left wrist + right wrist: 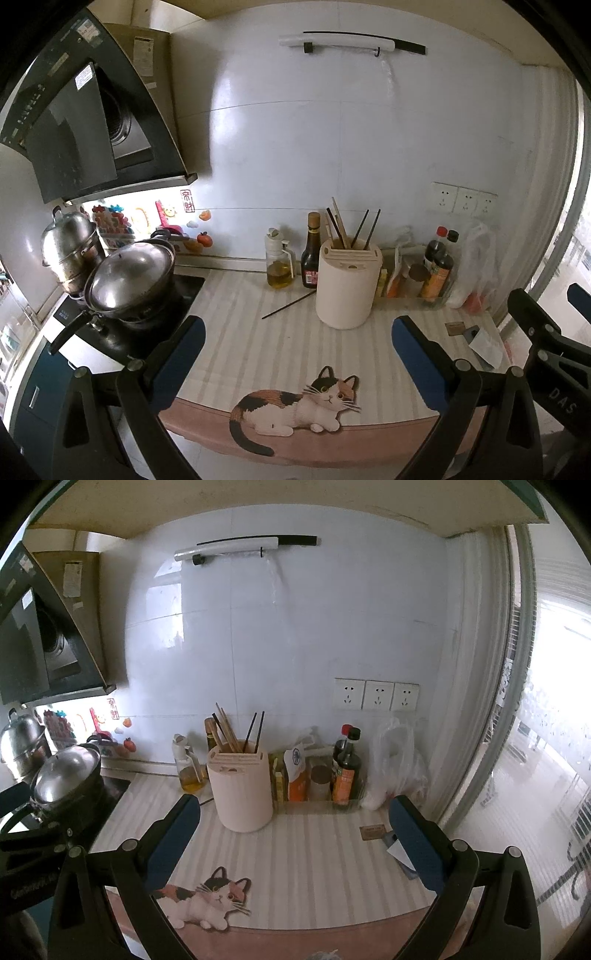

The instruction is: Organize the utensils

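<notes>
1. The left hand-held gripper (297,347) hangs level above the near edge of the tabletop (236,295), its blue-padded fingers spread wide apart with nothing between them.
2. The right hand-held gripper (294,825) is posed the same way, fingers wide apart and empty; in the left wrist view its black frame shows at the right edge.
3. Ahead of the left hand-held gripper, slightly right of the midline between its fingers, stands the cream utensil holder (348,284), upright on the tabletop. From the right wrist view the holder (240,790) sits nearer that gripper's left finger.
4. Several chopsticks (351,229), pale and dark, stand in the holder's slots, leaning in different directions.
5. One dark loose chopstick (289,304) lies flat on the tabletop just left of the holder's base, angled from near left to far right, well ahead of the left finger.
6. Behind it stand an oil bottle (280,264) and a dark sauce bottle (311,254) against the wall.
7. A cat-printed mat (295,406) covers the near tabletop below both grippers.
8. A lidded wok (131,277) sits on the stove at far left.
</notes>
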`<state>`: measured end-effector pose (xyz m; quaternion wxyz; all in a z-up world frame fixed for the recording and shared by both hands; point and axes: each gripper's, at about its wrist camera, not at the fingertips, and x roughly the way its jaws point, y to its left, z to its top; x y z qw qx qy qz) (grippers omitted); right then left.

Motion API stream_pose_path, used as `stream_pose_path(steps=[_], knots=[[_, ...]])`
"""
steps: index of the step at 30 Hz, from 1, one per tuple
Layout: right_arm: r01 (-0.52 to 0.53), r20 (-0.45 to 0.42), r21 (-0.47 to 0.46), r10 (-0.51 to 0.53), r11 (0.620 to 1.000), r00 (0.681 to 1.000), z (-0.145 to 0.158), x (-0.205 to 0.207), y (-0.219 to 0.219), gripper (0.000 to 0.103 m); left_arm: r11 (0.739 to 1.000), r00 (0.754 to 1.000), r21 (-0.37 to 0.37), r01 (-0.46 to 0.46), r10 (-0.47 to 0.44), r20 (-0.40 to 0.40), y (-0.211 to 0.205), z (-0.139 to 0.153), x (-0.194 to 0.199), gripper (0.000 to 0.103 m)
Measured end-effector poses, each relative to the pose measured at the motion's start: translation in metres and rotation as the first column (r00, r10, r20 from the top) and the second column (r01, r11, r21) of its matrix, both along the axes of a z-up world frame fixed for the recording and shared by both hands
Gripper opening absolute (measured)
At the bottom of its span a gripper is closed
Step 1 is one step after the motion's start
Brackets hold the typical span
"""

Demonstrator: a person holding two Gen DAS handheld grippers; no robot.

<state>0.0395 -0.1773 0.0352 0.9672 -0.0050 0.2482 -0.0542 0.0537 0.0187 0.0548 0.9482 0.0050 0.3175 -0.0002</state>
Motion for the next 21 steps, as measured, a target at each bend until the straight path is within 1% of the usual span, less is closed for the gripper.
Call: stream_pose_path(steps=[21], knots=[[0.008, -0.002, -0.01, -0.008, 1.0, 1.0, 0.0021, 0.0016, 0.0016, 0.103, 1.0, 1.0, -0.004, -0.01, 0.01, 0.0, 0.0007, 0.0028, 0.0069, 0.103]])
